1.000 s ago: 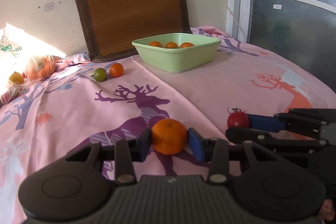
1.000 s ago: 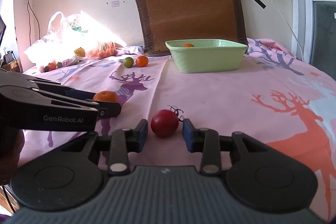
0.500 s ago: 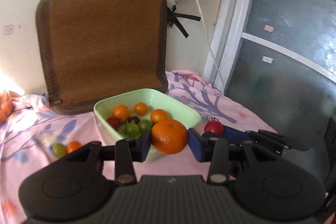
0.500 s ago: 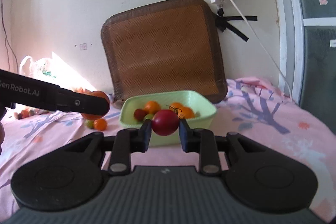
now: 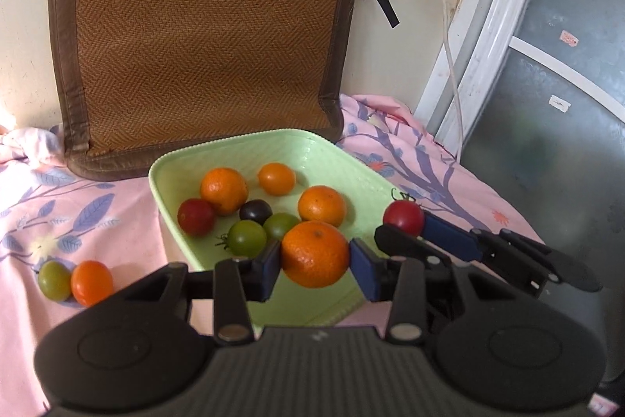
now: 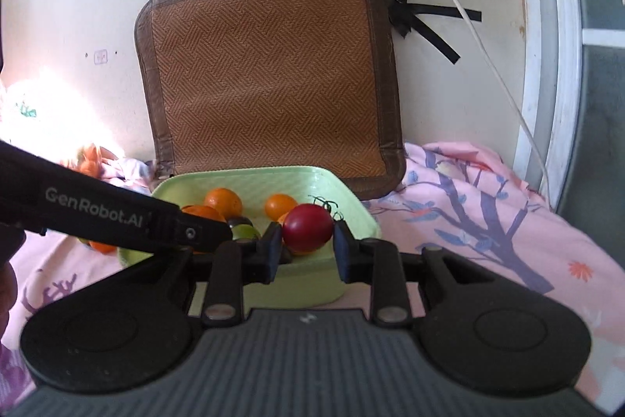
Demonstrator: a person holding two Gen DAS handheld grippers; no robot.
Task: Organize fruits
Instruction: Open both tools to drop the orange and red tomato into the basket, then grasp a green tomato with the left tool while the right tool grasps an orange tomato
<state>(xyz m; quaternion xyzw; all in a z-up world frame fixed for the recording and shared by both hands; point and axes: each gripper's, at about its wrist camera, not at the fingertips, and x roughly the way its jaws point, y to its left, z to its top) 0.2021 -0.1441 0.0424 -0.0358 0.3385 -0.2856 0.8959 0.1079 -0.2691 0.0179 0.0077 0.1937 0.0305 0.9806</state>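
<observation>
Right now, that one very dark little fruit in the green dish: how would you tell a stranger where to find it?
Start at the big woven brown mat leaning on the wall; the pale green dish sits right in front of it. Near the dish's middle, the dark fruit lies just behind two green tomatoes. It is the only near-black one; every other fruit is orange, red or green.
</observation>
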